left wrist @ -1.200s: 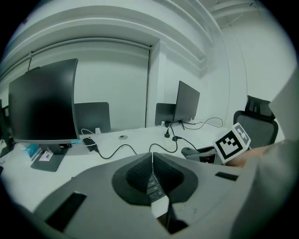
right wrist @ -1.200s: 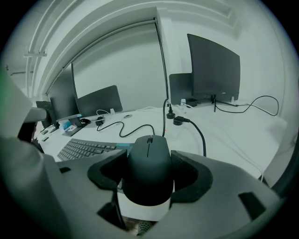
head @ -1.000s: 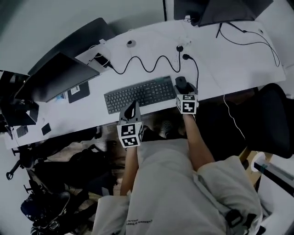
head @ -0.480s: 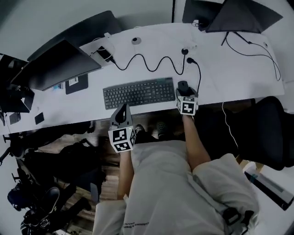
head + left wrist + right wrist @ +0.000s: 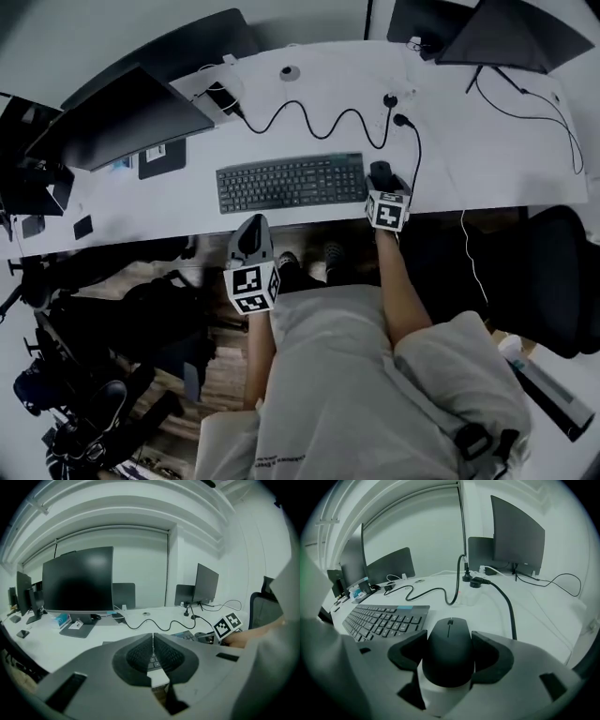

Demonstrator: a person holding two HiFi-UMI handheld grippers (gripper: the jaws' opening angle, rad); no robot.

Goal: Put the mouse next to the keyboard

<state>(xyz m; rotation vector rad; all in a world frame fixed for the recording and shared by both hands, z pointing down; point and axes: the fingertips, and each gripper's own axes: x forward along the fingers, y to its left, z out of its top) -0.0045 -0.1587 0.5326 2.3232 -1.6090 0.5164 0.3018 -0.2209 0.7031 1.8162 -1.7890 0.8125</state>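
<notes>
The black mouse rests on the white desk, just right of the black keyboard. My right gripper is shut on it, with a pad on each side of the mouse. In the right gripper view the keyboard lies close on the left. My left gripper hangs in front of the desk's near edge, below the keyboard's left half. Its jaws are shut with nothing between them.
A wavy black cable and a plug lie behind the keyboard. A dark monitor stands at the left and another at the back right. A black chair stands to my right. Bags lie under the desk.
My left gripper has drawn back from the desk's front edge toward my body. The right gripper stays on the mouse beside the keyboard. The head view has shifted slightly.
</notes>
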